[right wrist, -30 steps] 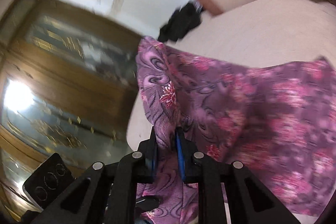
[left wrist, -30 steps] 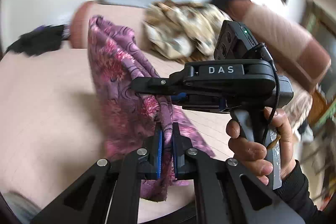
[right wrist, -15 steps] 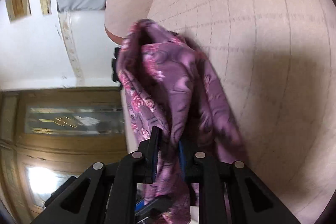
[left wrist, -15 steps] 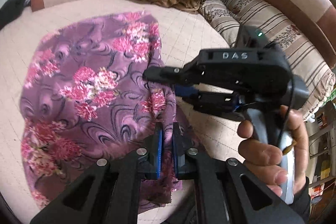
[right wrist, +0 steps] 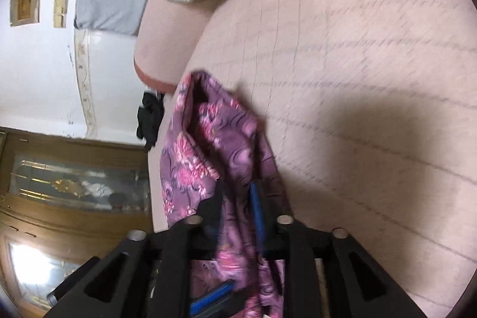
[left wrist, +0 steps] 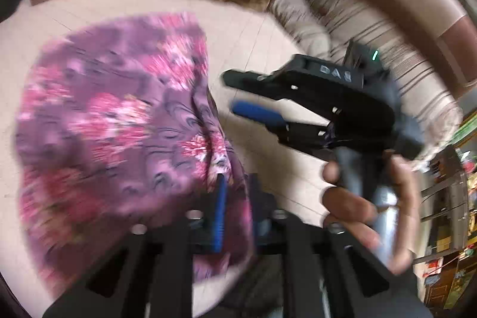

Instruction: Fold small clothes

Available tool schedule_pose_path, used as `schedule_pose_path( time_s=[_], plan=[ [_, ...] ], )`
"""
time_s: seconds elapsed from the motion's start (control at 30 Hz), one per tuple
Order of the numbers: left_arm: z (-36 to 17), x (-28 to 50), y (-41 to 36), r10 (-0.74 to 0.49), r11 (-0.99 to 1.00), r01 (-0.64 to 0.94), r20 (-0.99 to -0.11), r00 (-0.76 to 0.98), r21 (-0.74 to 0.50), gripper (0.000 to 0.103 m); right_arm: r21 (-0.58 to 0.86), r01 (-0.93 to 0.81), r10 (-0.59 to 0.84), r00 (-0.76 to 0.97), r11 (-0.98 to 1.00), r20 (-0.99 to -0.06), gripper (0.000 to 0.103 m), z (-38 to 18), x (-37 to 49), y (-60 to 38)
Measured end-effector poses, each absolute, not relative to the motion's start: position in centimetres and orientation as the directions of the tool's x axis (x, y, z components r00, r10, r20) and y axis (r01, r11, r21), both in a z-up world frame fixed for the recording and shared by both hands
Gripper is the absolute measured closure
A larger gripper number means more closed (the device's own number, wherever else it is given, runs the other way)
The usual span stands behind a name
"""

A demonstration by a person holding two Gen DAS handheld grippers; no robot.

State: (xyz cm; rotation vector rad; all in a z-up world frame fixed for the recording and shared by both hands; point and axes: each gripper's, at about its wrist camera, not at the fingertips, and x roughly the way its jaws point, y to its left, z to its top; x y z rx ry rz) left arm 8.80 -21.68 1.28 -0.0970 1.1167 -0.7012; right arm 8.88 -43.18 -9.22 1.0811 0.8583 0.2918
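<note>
Purple floral garment (left wrist: 113,121) lies spread on pink quilted cushion (left wrist: 253,43), long axis running from near edge toward backrest; thin, softly creased fabric. Left gripper (left wrist: 235,198) jaws opening, cloth fold between them. Right gripper (right wrist: 238,198) jaws opening, bunched fold between.

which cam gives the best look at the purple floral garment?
Left wrist view. The purple floral garment lies spread over the pink cushion, most of its outline visible, though blurred. The right wrist view shows only a bunched, folded edge running up from between the right gripper's opening jaws.
</note>
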Motion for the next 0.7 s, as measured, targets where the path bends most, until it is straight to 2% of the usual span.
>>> schedule_pose_path(
  time_s=[0.03, 0.1, 0.2, 0.27, 0.33, 0.37, 0.4, 0.43, 0.47, 0.63, 0.7],
  plan=[
    [2.4, 8.2, -19.9, -0.561, 0.791, 0.463, -0.776, 0.288, -0.4, 0.045, 0.858, 0.175, 0.583, 0.667, 0.483, -0.464, 0.026, -8.8, 8.5, -43.1],
    [3.8, 7.6, -16.9, -0.532, 0.821, 0.447, -0.762, 0.371, -0.356, 0.019, 0.838, 0.152, 0.57, 0.668, 0.524, -0.478, 0.023, -7.6, 7.7, -42.0],
    [3.6, 7.6, -12.6, -0.42, 0.886, 0.389, -0.791, 0.446, -0.252, 0.019, 0.76, 0.169, 0.515, 0.641, 0.628, -0.569, 0.024, -6.1, 5.5, -39.3],
    [2.6, 7.8, -10.1, -0.395, 0.905, 0.336, -0.807, 0.438, -0.26, 0.019, 0.713, 0.135, 0.489, 0.64, 0.688, -0.593, 0.024, -5.0, 3.4, -37.9],
    [1.7, 7.6, -8.4, -0.372, 0.921, 0.289, -0.815, 0.445, -0.262, 0.019, 0.615, 0.149, 0.432, 0.587, 0.774, -0.685, 0.029, -4.7, 2.5, -35.7],
    [1.2, 7.5, -7.8, -0.37, 0.924, 0.269, -0.817, 0.442, -0.273, 0.019, 0.574, 0.151, 0.413, 0.552, 0.805, -0.725, 0.034, -5.0, 2.5, -34.6],
    [0.5, 7.5, -7.5, -0.381, 0.921, 0.254, -0.819, 0.429, -0.296, 0.019, 0.536, 0.15, 0.4, 0.509, 0.831, -0.762, 0.051, -5.8, 2.6, -33.7],
    [0.0, 7.4, -7.7, -0.388, 0.919, 0.248, -0.821, 0.419, -0.307, 0.019, 0.488, 0.166, 0.367, 0.469, 0.857, -0.804, 0.08, -6.5, 2.9, -33.1],
    [-0.4, 7.3, -7.8, -0.39, 0.918, 0.244, -0.824, 0.412, -0.313, 0.019, 0.447, 0.194, 0.326, 0.45, 0.873, -0.831, 0.089, -6.9, 3.4, -33.1],
    [-1.4, 6.5, -9.6, -0.4, 0.912, 0.248, -0.842, 0.361, -0.327, 0.019, 0.478, 0.253, 0.31, 0.5, 0.841, -0.809, 0.097, -6.6, 2.7, -34.5],
    [-2.1, 6.0, -10.3, -0.381, 0.913, 0.28, -0.866, 0.324, -0.297, 0.019, 0.413, 0.348, 0.233, 0.456, 0.842, -0.859, 0.098, -7.7, 2.4, -35.1]
  ],
)
